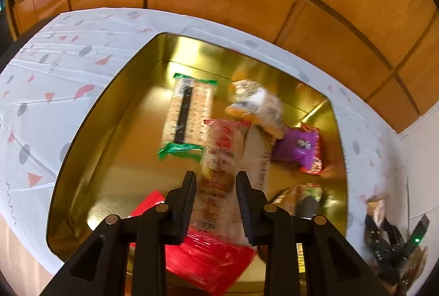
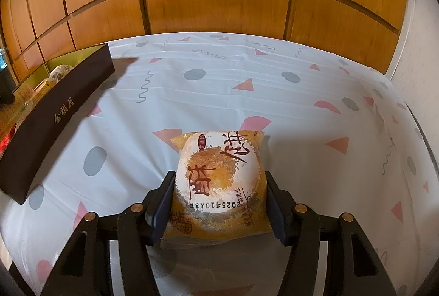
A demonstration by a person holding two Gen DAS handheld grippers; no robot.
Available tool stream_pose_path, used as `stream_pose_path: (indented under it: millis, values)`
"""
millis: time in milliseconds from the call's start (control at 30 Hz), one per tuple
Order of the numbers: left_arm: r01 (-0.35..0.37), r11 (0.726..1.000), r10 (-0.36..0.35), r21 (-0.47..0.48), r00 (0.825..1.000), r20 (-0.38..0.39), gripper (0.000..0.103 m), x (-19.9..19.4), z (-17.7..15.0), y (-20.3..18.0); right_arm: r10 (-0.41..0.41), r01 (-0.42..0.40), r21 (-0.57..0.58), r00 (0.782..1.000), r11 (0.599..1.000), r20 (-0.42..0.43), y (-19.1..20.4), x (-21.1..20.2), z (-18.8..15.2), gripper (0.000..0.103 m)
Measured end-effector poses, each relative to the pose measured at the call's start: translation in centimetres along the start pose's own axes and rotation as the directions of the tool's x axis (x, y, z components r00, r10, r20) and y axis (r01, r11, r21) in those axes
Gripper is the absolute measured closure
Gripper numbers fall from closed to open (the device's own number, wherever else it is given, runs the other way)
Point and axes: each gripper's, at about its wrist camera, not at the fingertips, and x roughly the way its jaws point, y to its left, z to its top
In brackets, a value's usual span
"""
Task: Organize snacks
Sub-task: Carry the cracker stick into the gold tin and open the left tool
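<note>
we judge both light and crushable: the left gripper (image 1: pixel 215 180) pinches a soft packet (image 1: pixel 219 172) mid-length over the box (image 1: pixel 90 131), the half-open right gripper (image 2: pixel 219 186) squeezes a pastry (image 2: pixel 218 180) (gently) by its sides.

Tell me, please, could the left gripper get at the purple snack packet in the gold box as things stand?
Probably not yet: the left gripper is shut on a long clear snack packet. The purple packet lies uncovered in the gold box, so release first.
</note>
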Motion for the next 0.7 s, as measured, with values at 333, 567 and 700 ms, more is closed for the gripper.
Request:
stream_pose_path:
  millis: [333, 567, 700]
  values:
    - [-0.062, 0.994, 0.054, 0.091, 0.995, 0.082, 0.073, -1.8, -2.3, -1.9, 0.002, -0.002, 0.005, 1.0, 1.0, 0.001, -0.1, 0.0, 0.0, 0.042]
    - [-0.094, 0.99, 0.08, 0.105, 0.989, 0.127, 0.073, -2.8, -3.8, -3.8, -0.003, 0.003, 0.001, 1.0, 1.0, 0.0, 0.0, 0.1, 0.0, 0.042]
    - [-0.071, 0.991, 0.056, 0.109, 0.989, 0.137, 0.071, -3.6, -4.3, -4.4, -0.008, 0.008, -0.002, 1.0, 1.0, -0.002, 0.1, 0.1, 0.0, 0.042]
